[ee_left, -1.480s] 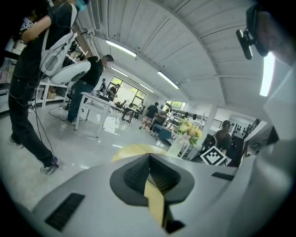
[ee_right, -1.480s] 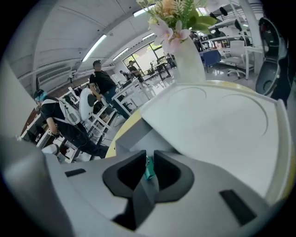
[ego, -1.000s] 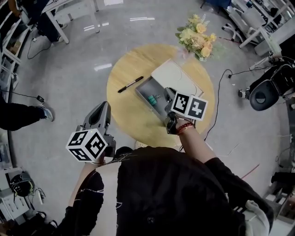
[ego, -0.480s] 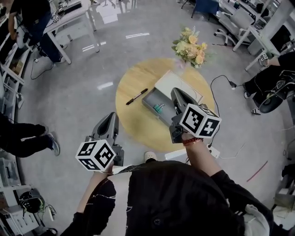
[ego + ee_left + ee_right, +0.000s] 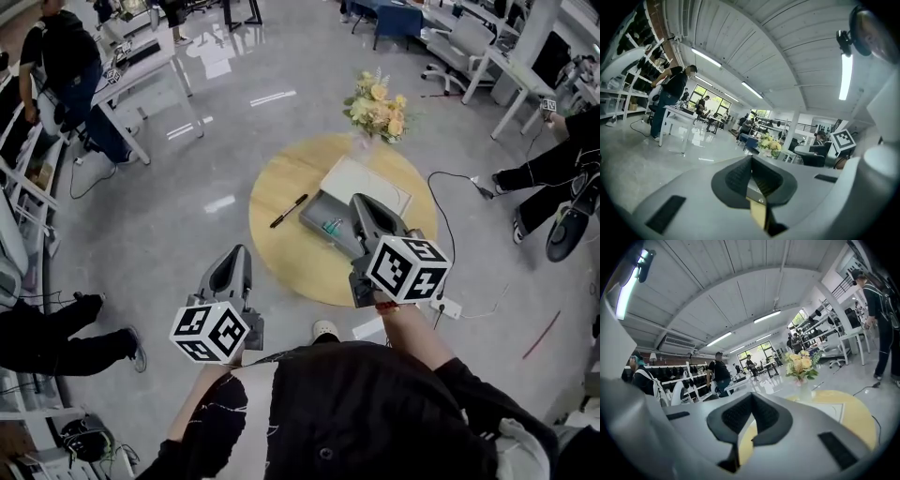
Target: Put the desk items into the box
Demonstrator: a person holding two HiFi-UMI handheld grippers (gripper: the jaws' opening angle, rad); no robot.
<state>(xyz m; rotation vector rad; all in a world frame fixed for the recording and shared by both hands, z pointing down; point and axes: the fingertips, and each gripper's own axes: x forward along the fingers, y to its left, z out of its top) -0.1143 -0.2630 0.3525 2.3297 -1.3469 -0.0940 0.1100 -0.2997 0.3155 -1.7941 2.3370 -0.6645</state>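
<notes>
A grey box (image 5: 323, 225) stands open on the round wooden table (image 5: 291, 258), its pale lid (image 5: 367, 184) folded back. A teal item (image 5: 330, 226) lies inside. A black pen (image 5: 289, 211) rests on the table left of the box. My right gripper (image 5: 359, 200) hangs high above the box's near right side, shut and empty; its pads meet in the right gripper view (image 5: 752, 401). My left gripper (image 5: 236, 251) is held off the table's left edge over the floor, shut with nothing in it (image 5: 752, 161).
A bunch of yellow flowers (image 5: 378, 105) stands beside the table's far edge. A cable and a power strip (image 5: 443, 307) lie on the floor at the right. Desks, chairs and people (image 5: 66, 66) ring the open grey floor.
Both grippers have risen well away from the table. The right one lifted up out of the box. The table and box look smaller and farther below.
</notes>
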